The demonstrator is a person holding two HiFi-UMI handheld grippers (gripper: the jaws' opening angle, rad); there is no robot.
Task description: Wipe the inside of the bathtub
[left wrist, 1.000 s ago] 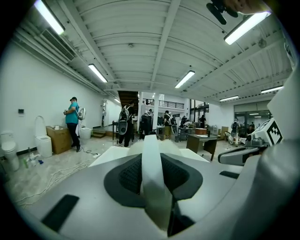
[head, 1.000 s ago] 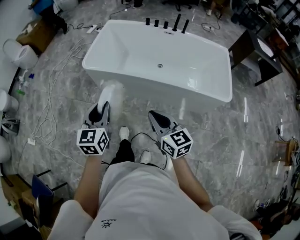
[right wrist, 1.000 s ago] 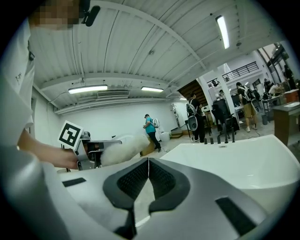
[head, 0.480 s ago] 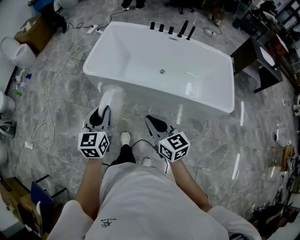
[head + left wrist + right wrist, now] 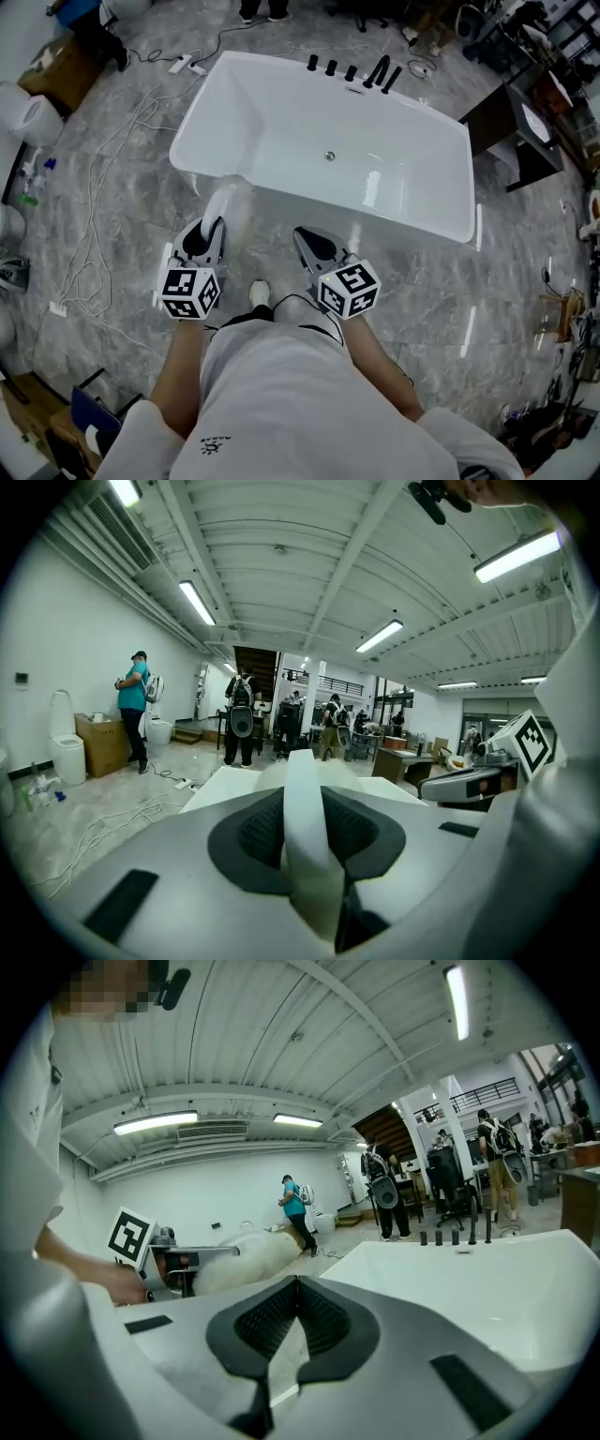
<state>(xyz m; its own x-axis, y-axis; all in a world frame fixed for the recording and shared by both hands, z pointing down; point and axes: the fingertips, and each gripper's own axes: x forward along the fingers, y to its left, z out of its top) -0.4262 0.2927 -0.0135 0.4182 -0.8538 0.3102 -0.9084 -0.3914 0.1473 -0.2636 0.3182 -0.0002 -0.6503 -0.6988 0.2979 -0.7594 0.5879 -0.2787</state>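
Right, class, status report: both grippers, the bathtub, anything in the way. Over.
Left gripper shut on duster; right gripper shut, empty. Bathtub empty, duster outside its near wall. Floor cables off left.

bathtub (image 5: 281, 117) open from above | fixtures (image 5: 352, 72) line far rim | cables (image 5: 92, 246) on floor (image 5: 520, 258) left | table (image 5: 495, 117) right

In the left gripper view the handle of the white wiper (image 5: 305, 827) hid most of the bathtub (image 5: 220, 782) and much of the wiper's own fluffy end. In the right gripper view the bathtub ran off the right edge. In the head view the dark fittings (image 5: 352, 73) on the far rim were too small to tell apart.
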